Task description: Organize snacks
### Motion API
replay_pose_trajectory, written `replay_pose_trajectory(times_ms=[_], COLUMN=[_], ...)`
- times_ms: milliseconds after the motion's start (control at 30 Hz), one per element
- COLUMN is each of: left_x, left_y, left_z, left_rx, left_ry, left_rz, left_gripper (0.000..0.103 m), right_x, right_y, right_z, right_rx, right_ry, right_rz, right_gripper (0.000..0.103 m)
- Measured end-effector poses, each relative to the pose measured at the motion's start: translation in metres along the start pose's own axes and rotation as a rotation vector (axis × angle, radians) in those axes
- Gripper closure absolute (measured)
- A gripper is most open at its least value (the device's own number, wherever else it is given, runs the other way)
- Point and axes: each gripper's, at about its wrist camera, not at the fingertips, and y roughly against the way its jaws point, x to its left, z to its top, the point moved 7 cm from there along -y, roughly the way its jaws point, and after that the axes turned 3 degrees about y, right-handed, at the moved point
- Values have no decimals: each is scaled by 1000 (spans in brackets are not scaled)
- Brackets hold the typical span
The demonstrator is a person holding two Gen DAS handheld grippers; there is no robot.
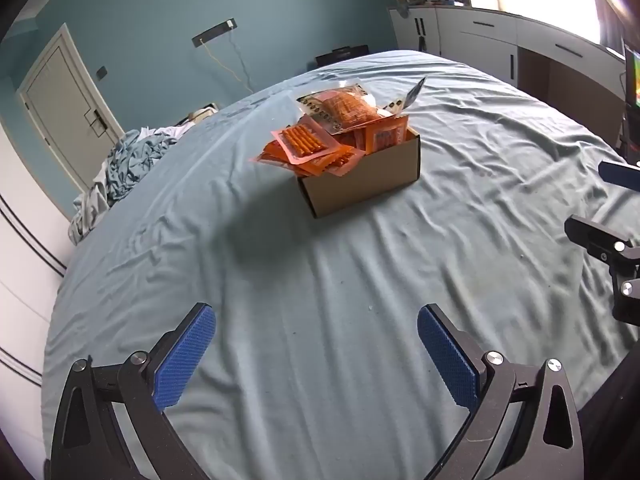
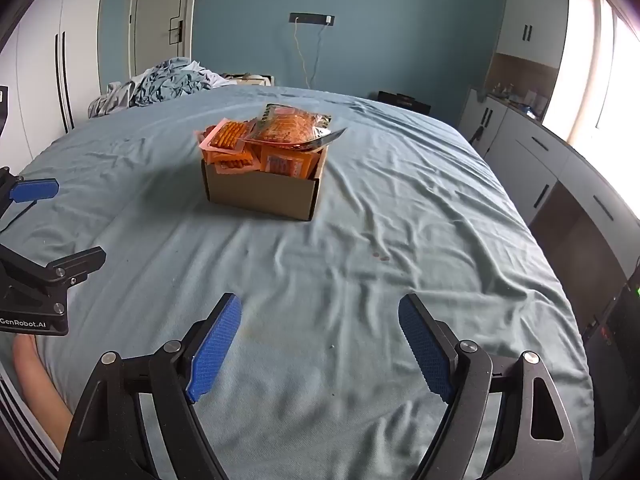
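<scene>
One cardboard box (image 2: pixel 260 194) of orange snack packets (image 2: pixel 276 128), mid-bed.
Two grippers, left gripper (image 1: pixel 316 354) and right gripper (image 2: pixel 320 346), jaws apart and empty (bare sheet (image 2: pixel 400 220) all around the box).

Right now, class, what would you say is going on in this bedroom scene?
A person holds two grippers above a bed. Ahead sits a cardboard box heaped with orange snack packets, some spilling over its rim. The left gripper and right gripper both stand open and empty, short of the box. Nothing is being handled yet.
</scene>
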Motion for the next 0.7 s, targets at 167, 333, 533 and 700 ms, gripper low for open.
replay_pose_trajectory(times_ms=[167,333,533,700], left_x=[-3,-9,-11,-7], left_y=[-2,-2,-3,-3], left_z=[0,5,5,2], left_rx=[9,6,5,4], left_ry=[4,8,12,13], left_rz=[-1,-13,-14,-20], left_gripper=[0,0,0,0], right_x=[0,2,1,1], right_y=[-1,-1,-2,-2], right_z=[0,0,-1,0], right_rx=[3,2,5,8], right_ry=[-1,3,3,5], right_rz=[2,2,2,2], right_gripper=[22,22,22,22])
